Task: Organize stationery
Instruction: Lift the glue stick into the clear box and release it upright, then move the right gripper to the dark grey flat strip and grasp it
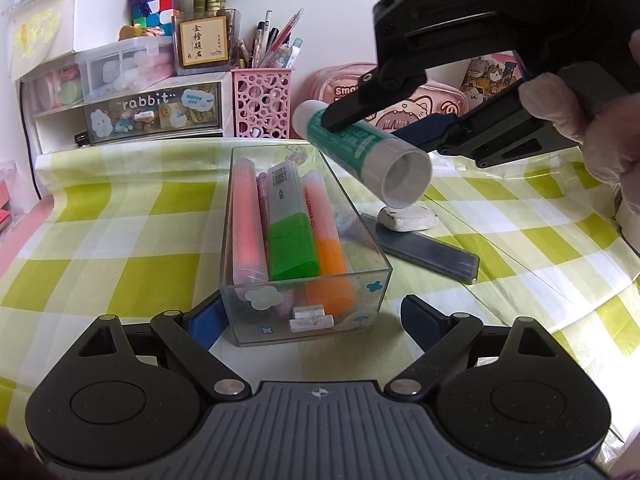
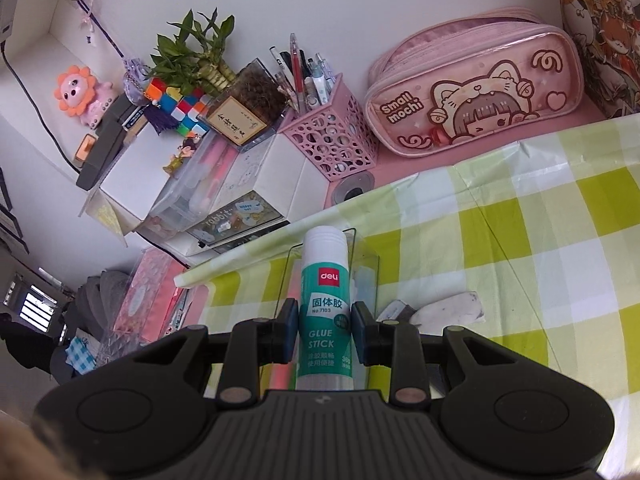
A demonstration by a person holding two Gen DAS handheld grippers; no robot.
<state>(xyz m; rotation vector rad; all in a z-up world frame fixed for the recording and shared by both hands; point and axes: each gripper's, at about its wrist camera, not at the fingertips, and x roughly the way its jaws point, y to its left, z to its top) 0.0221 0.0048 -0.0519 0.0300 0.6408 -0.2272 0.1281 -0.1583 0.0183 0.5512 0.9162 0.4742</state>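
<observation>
A clear plastic box (image 1: pixel 372 276) holding several highlighters (image 1: pixel 290 236) stands on the checked cloth. My left gripper (image 1: pixel 308 316) is open, with a finger on each side of the box's near end; I cannot tell if they touch it. My right gripper (image 2: pixel 325 330) is shut on a green and white glue stick (image 2: pixel 325 300), held in the air above the far end of the box (image 2: pixel 366 258). The glue stick also shows in the left wrist view (image 1: pixel 360 148), lying tilted in the right gripper's fingers (image 1: pixel 352 110).
A white eraser (image 1: pixel 408 218) and a grey flat case (image 1: pixel 432 254) lie right of the box. At the back stand a pink pen cup (image 1: pixel 262 102), a pink pencil pouch (image 2: pixel 472 92), a drawer unit (image 1: pixel 128 112) and a plant (image 2: pixel 196 60).
</observation>
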